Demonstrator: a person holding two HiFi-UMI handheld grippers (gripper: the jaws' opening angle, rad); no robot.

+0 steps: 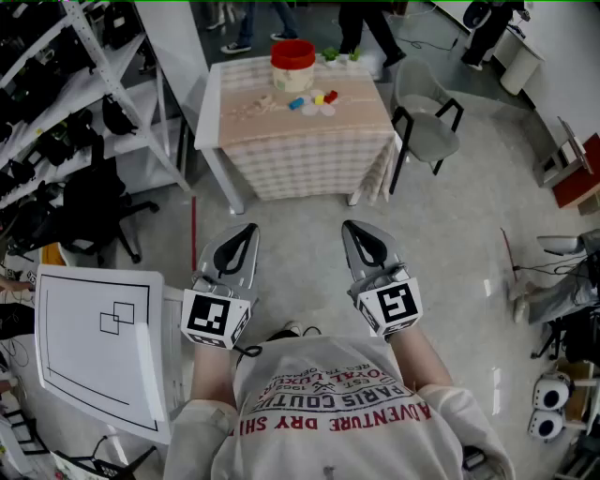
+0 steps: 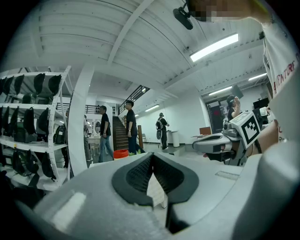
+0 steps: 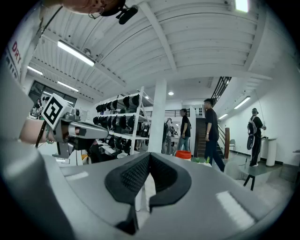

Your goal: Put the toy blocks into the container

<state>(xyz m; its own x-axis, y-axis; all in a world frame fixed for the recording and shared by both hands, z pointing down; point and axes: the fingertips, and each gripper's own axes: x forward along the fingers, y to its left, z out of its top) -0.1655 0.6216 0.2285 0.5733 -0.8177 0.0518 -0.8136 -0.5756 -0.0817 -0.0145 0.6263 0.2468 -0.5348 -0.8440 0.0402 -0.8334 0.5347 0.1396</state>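
Jaws shut, empty, on left gripper (image 1: 247,229) and right gripper (image 1: 352,228); well apart from toy blocks (image 1: 319,98) beside container (image 1: 292,66) on tabletop (image 1: 361,117).

Worktop (image 1: 356,117): we see it draped in a checked cloth.
Chair (image 1: 427,131): grey, just right of the worktop.
Shelf rack (image 1: 66,103): left of the worktop, holding dark gear.
White board (image 1: 84,366): well short of the worktop.
People (image 1: 242,23): we see legs beyond the worktop.

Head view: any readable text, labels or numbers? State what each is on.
"ADVENTURE DRY SH": shirt, upside down, cut off.
"PARIS COUTU": same shirt, cut off.
Smaller shirt lines: too blurred to read.
Left marker cube and right marker cube: patterns only, no words.
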